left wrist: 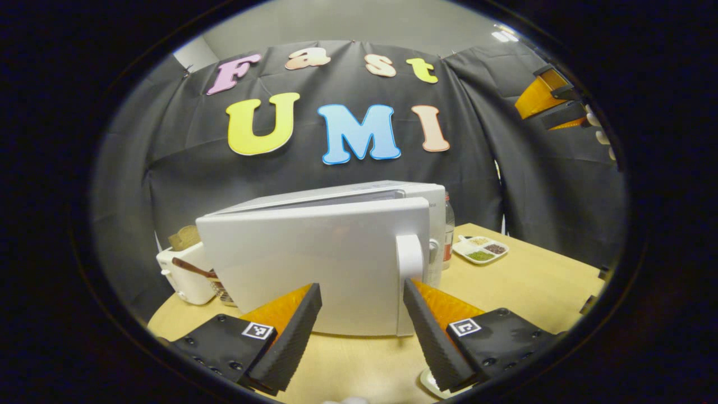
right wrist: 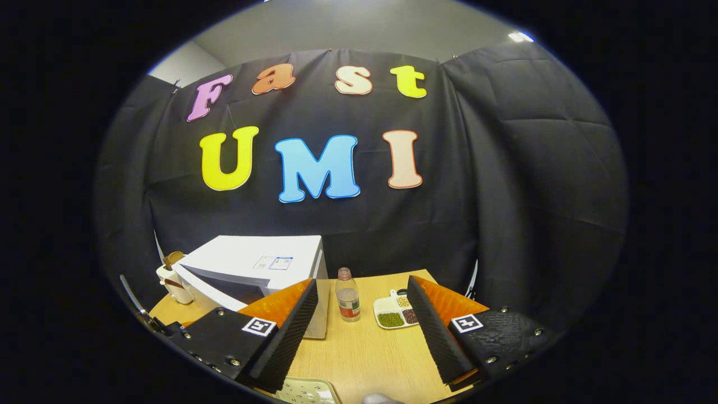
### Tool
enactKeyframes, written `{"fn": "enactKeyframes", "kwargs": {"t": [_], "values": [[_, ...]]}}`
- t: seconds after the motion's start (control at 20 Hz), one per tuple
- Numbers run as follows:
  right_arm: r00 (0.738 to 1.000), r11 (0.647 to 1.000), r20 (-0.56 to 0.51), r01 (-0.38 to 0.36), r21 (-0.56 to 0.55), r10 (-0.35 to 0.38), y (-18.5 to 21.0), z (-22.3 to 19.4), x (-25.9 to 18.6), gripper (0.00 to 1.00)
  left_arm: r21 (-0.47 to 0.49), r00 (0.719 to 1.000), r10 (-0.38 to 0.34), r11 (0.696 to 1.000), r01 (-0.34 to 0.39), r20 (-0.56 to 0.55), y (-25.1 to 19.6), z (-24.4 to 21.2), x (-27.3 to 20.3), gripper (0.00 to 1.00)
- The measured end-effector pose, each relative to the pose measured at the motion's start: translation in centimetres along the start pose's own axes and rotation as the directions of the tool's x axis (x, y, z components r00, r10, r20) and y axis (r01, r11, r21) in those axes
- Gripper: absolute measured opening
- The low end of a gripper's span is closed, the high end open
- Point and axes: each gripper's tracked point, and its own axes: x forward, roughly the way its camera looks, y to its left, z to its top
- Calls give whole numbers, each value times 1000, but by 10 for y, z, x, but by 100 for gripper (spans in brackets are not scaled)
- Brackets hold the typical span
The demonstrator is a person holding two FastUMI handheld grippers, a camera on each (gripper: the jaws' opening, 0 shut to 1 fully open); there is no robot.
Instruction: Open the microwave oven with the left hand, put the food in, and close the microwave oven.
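Microwave oven (left wrist: 331, 252) sits toward the left rear of the wooden table (left wrist: 521, 280), backed close to the booth wall. In the left gripper view its door (left wrist: 308, 269) stands slightly ajar, swung out a little on the left-side hinge; the handle (left wrist: 409, 257) is a pale vertical grip at the door's right edge.

Left gripper (left wrist: 362, 314): fingers spread wide, holding nothing, low in front of the door, right finger just below the handle. Right gripper (right wrist: 362, 331): fingers also wide and empty, held higher and farther back, looking down over the table.

Judgement: the step in hand is opening the door. To do it well, bring the left fingers around the handle, close squarely on it, and pull in an arc that follows the hinge, not straight back, so the oven does not drag across the table.

Room: toaster (left wrist: 185, 275) just beside the oven's left side, so the door's swing may come near it. Bottle (right wrist: 348, 302) stands just right of the oven; compartment dish (right wrist: 395, 313) of grains beyond it, near the rear right edge. Front of the table is open.

A pale rim at the near front edge (left wrist: 435, 387) may be the food's plate; too little shows to say.
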Motion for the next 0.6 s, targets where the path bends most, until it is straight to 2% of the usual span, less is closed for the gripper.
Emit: {"fn": "enactKeyframes", "kwargs": {"t": [0.1, 0.2, 0.25, 0.5, 0.6], "values": [[1000, 1000, -3, 2, -8, -2, -1, 1, 4, 98, 7, 1000, 8, 1000, -8, 3, -5, 1, 18, 94], [1000, 1000, -8, 1, -1, -1, -2, -1, 5, 98, -13, 1000, 17, 1000, -16, 12, -5, 6, 33, 100], [1000, 1000, -11, 0, 2, 0, -2, -1, 6, 98, -19, 1000, 23, 1000, -23, 14, -7, 7, 38, 97], [1000, 1000, -20, 12, -1, -12, -8, -1, 10, 98, -27, 999, 54, 998, -54, 8, -7, 5, 64, 100], [1000, 1000, -23, 12, -9, -13, -9, -3, 9, 98, -38, 999, 35, 999, -35, 7, -14, 6, 67, 98]]}}
